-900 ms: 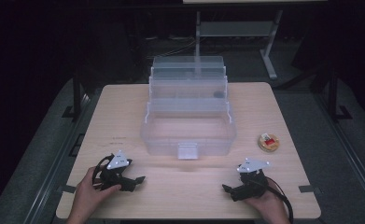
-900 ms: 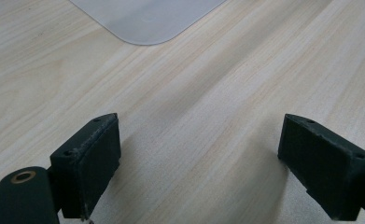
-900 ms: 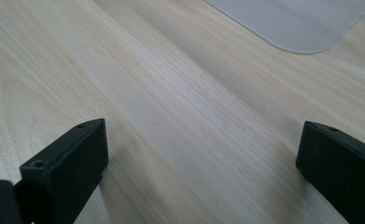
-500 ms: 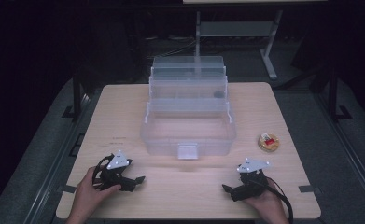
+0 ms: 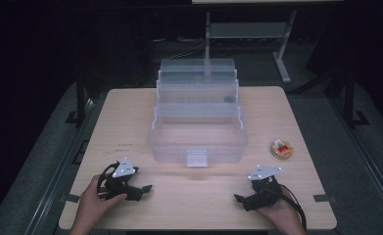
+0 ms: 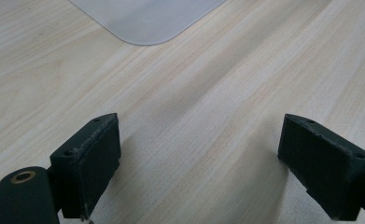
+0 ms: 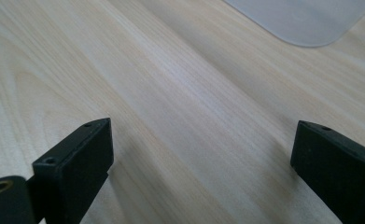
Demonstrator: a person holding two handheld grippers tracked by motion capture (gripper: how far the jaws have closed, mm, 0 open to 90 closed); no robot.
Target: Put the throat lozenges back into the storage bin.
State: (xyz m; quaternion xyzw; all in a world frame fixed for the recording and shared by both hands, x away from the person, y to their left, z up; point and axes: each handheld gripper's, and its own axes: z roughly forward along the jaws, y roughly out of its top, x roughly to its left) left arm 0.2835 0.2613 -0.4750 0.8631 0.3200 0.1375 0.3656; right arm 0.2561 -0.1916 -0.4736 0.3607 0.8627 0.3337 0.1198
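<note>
Clear tiered organizer box (image 5: 197,132) stands open at frame centre on the table (image 5: 130,112). Left gripper (image 5: 141,189) and right gripper (image 5: 239,198) rest lower left and right, jaws apart, empty. Judging nothing begun, next comes reaching toward the box.

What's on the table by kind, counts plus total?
Clear plastic tiered organiser box: 1
Small round tan disc with a red piece on top: 1
Black handheld claw: 2, left claw and right claw, both open and empty
Total: 4
</note>
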